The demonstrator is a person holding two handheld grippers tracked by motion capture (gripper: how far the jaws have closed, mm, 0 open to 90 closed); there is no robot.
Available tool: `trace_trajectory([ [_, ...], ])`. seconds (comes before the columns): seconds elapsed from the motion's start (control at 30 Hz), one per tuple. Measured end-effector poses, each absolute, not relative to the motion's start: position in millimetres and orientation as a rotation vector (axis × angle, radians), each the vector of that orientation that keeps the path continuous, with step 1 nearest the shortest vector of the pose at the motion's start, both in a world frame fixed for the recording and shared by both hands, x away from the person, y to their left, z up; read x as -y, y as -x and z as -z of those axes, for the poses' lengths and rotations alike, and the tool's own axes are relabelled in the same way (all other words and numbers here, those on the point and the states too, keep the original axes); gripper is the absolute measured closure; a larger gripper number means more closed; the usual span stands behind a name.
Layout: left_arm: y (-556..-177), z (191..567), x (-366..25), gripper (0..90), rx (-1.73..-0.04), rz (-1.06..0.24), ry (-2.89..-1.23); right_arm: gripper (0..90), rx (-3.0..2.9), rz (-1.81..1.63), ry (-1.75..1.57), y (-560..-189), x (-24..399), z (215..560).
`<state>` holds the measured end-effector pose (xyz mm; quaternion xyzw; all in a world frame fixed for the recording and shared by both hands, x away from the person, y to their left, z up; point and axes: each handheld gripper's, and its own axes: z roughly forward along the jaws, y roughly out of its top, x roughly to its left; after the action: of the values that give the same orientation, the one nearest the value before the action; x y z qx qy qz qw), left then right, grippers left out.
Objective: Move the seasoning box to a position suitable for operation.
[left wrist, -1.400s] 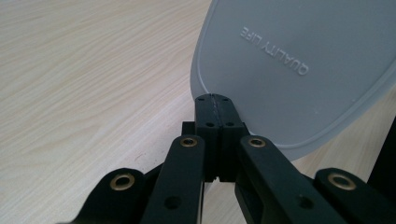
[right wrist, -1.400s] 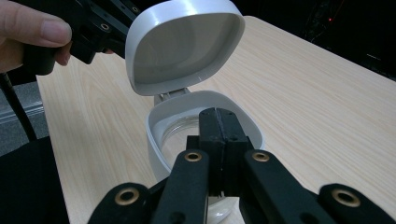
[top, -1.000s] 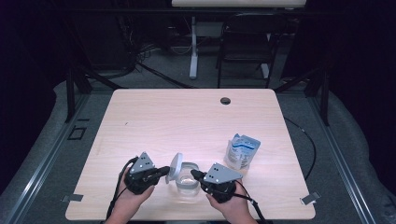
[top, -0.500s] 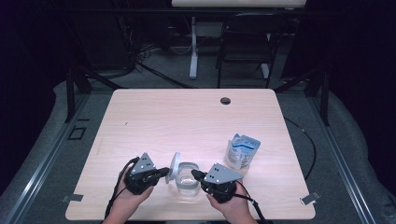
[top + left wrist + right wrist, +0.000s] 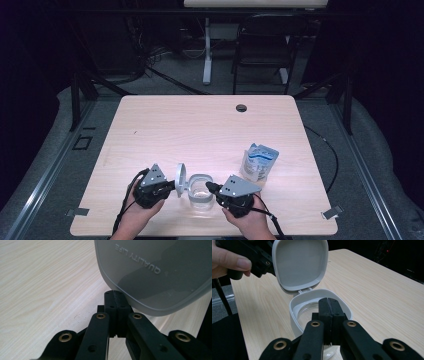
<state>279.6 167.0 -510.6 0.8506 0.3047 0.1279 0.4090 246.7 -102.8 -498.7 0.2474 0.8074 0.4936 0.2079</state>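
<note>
Container [image 5: 201,192], white with a hinged lid [image 5: 180,179], sits on the table [image 5: 200,125] near its front edge, between the two grippers; lid stands open and upright at the container's left side; clear inner cup visible inside in the right gripper view; left gripper [image 5: 170,187] beside the lid, jaws pressed together, tips at the lid's lower rim, contact cannot be told; right gripper [image 5: 210,186] jaws pressed together, tips over the container's near rim; blue-and-white pouch [image 5: 258,162] stands upright to the right, apart from the container; dark grommet hole [image 5: 241,107] near the table's far edge.
</note>
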Motion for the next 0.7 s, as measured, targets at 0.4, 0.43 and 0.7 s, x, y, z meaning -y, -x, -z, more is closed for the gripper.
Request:
trace_trajectory([
  [0.4,-281.3,511.2,-174.6,90.0,-0.801,-0.339,-2.114,89.6,-2.239,-1.379,-0.701,-246.5,106.5,499.2],
  [0.43,-281.3,511.4,-175.2,90.0,-0.809,-0.339,-2.107,89.4,-2.239,-1.377,-0.703,-246.3,107.2,499.4],
  [0.7,-283.8,513.3,-182.4,82.2,-0.844,-0.336,-2.065,84.0,-2.224,-1.378,-0.722,-244.2,114.6,502.9],
])
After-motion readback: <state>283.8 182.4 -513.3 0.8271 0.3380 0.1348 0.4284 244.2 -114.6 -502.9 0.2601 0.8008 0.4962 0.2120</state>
